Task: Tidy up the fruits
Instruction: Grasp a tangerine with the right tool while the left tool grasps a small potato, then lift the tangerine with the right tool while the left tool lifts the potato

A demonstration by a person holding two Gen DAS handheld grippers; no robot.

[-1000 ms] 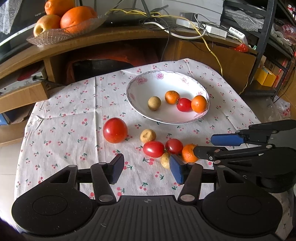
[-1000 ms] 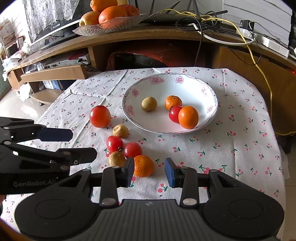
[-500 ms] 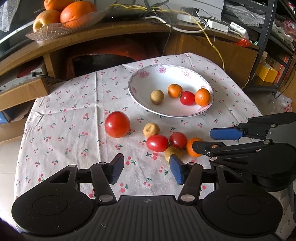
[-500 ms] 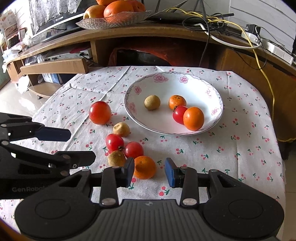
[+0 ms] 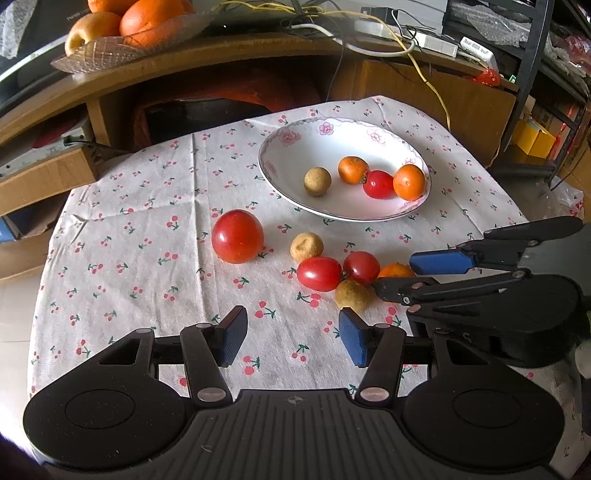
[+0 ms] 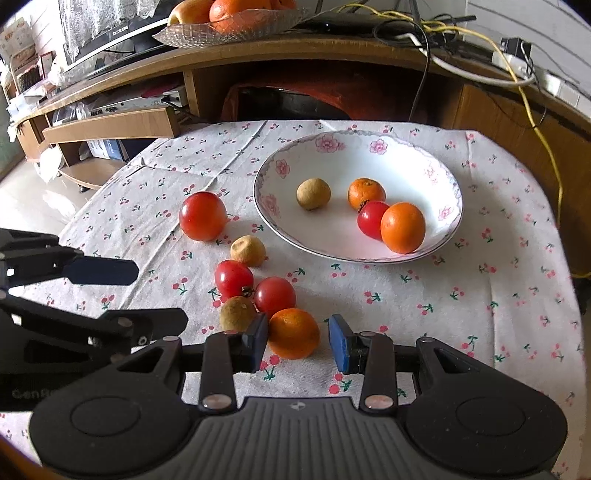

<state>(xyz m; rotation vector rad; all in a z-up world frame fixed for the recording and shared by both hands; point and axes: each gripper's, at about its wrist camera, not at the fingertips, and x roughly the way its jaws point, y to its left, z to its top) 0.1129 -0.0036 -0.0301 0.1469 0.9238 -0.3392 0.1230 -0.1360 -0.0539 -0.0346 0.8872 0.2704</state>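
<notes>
Right now the right tool (image 6: 298, 341) sits low over the tabletop (image 6: 480, 295) with its two blue pads apart, and a small orange (image 6: 293, 333) lies just ahead of the gap, close against the left pad; whether pad and fruit touch cannot be told. Just beyond and left of that orange is a tight cluster: a brown fruit (image 6: 237, 314) and two small tomatoes (image 6: 274, 296), with another brown fruit (image 6: 248, 250) a little further ahead. A large tomato (image 6: 202, 216) stands further off to the tool's left. Ahead and slightly right is the white bowl (image 6: 448, 184), holding a brown fruit, two oranges and a small tomato.

The left tool (image 5: 291, 338) is also spread wide, with only bare cherry-print cloth between its pads. From its camera the same cluster lies ahead and to the right, and the small orange (image 5: 395, 270) is mostly hidden behind the right tool's lower finger, which the right camera cannot show. The left view also makes plain that the right tool reaches in from the side with one blue pad above the orange's far edge.

Only the right view shows the orange's full round shape. Both views catch a glass dish of big oranges (image 5: 147, 22) on the wooden shelf behind.
</notes>
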